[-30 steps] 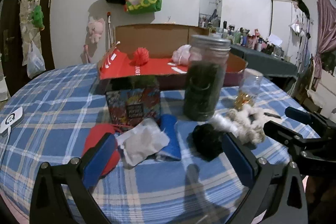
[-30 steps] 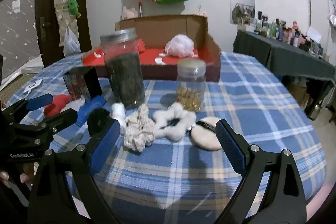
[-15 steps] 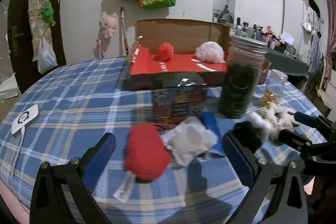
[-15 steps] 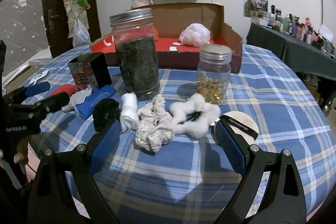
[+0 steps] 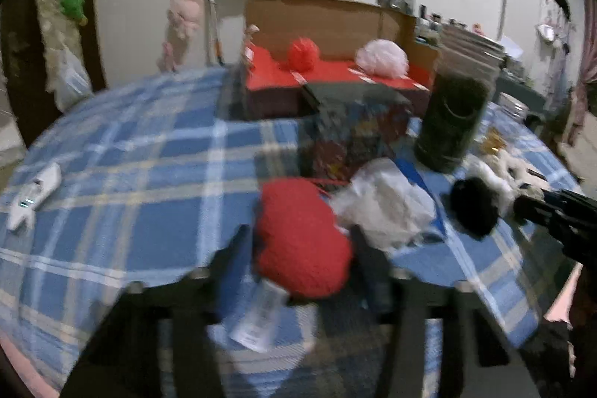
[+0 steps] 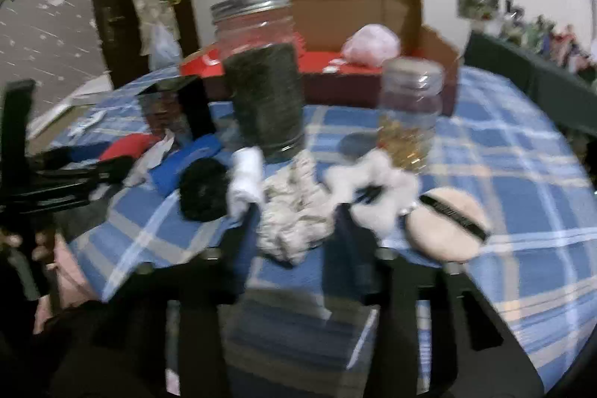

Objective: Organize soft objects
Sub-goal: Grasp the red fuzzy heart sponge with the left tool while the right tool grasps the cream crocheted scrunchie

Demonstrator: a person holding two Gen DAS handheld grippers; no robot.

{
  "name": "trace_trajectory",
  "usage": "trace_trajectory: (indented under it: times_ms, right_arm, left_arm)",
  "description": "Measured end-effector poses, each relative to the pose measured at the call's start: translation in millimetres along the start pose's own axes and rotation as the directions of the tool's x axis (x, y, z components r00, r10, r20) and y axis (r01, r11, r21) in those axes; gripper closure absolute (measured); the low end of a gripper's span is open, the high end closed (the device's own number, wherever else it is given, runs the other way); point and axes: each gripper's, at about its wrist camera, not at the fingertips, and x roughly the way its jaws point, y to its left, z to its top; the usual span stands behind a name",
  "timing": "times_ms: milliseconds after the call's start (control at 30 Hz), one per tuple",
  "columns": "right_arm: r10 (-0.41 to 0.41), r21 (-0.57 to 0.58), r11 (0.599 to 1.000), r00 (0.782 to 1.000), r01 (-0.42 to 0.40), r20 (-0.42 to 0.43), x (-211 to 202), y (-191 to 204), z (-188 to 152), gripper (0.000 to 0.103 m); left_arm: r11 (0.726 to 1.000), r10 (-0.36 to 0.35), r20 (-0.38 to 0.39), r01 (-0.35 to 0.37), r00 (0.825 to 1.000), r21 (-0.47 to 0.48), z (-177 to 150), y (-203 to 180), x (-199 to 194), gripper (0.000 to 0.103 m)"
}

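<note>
My left gripper (image 5: 300, 248) is shut on a red plush heart (image 5: 302, 237) with a white tag, on the blue plaid tablecloth (image 5: 156, 174). My right gripper (image 6: 296, 230) is shut on a cream knitted scrunchie (image 6: 294, 211). Beside it lie a black pompom (image 6: 203, 189), a white roll (image 6: 246, 178), a white fluffy scrunchie (image 6: 377, 189) and a beige powder puff (image 6: 447, 222). The open cardboard box (image 5: 335, 25) with a red floor holds a red pompom (image 5: 303, 54) and a pink puff (image 5: 380, 58). Both views are blurred.
A tall jar of dark stuff (image 6: 265, 77) and a small jar of gold beads (image 6: 410, 114) stand before the box. A dark printed carton (image 5: 354, 133), crumpled white wrap (image 5: 384, 207) and a blue item (image 6: 186, 163) lie mid-table. A white device (image 5: 33, 196) lies left.
Both grippers moved forward and closed: the left onto the red heart, the right onto the cream scrunchie. Both were open half a second ago.
</note>
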Motion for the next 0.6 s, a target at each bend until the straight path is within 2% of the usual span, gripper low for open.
trace_trajectory:
  times_ms: [300, 500, 600]
  right_arm:
    - [-0.005, -0.018, 1.000, 0.997, 0.007, 0.075, -23, 0, 5, 0.075]
    - [0.004, -0.007, 1.000, 0.993, -0.003, 0.116, -35, -5, 14, 0.075]
    - [0.010, -0.010, 1.000, 0.992, -0.009, 0.123, -38, -4, 16, 0.075]
  left_arm:
    - [0.999, 0.028, 0.072, -0.030, 0.997, 0.029, 6, 2, -30, 0.057]
    - [0.998, -0.008, 0.149, -0.001, 0.989, 0.060, 19, -13, -58, 0.057]
    - [0.996, -0.048, 0.176, 0.035, 0.983, 0.079, 27, -23, -67, 0.057]
